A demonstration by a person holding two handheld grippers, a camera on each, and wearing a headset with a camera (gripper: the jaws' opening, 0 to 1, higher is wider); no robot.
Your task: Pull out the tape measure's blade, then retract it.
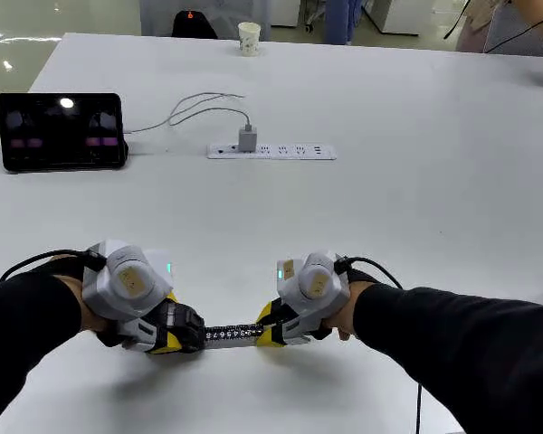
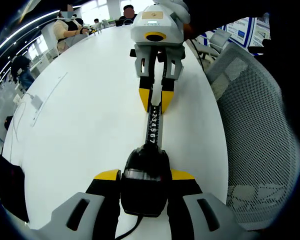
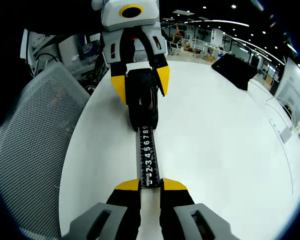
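A black tape measure case (image 1: 183, 326) lies at the near edge of the white table, and my left gripper (image 1: 167, 333) is shut on it. In the left gripper view the case (image 2: 146, 180) sits between the yellow-tipped jaws. A short black blade (image 1: 233, 334) with white numbers runs from the case to my right gripper (image 1: 271, 331), which is shut on the blade's end. The blade (image 3: 147, 157) leads away from the right gripper (image 3: 150, 184) to the case (image 3: 142, 102) in the right gripper view. The two grippers face each other, a short span apart.
A black tablet (image 1: 61, 130) stands at the left. A white power strip (image 1: 271, 151) with a plugged charger and cable lies mid-table. A paper cup (image 1: 249, 38) stands at the far edge. A grey mesh chair (image 2: 255, 145) is beside the table's near edge.
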